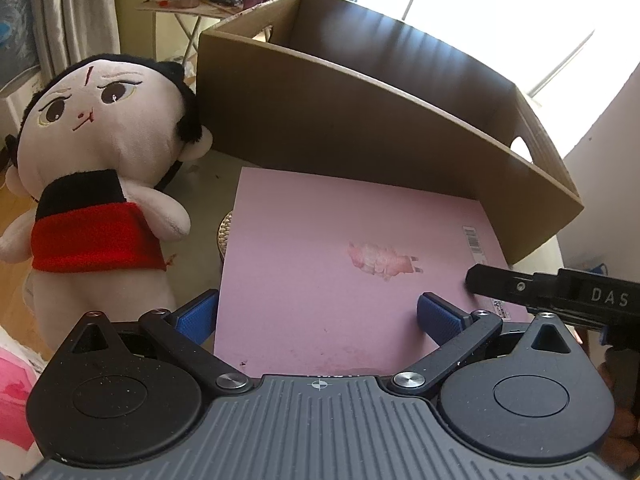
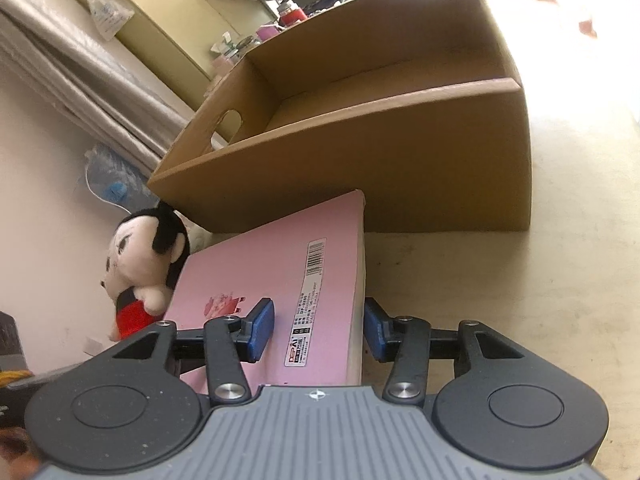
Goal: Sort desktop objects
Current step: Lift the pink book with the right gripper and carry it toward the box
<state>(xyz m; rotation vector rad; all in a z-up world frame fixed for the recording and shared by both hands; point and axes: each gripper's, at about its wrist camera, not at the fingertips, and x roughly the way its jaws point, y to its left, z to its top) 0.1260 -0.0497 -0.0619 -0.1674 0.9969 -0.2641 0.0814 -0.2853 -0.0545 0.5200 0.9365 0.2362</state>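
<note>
Two grippers at a pink book on the desk.
Left of the book (image 1: 344,264) stands a doll (image 1: 96,168); behind it sits a cardboard box (image 1: 360,128). The left gripper (image 1: 320,316) is wide open, straddling the book's near edge. The right gripper (image 2: 318,330) is partly open about the book's right edge, pads apart from it.

Lived-in home room, grey curtains (image 1: 72,12) behind the plush doll (image 1: 96,168), cluttered folding side table (image 1: 192,8) (jars, bottles) beyond it

Both wrist views look steeply down, close, sharing the pink book (image 1: 340,264) and cardboard box (image 2: 360,148).
</note>
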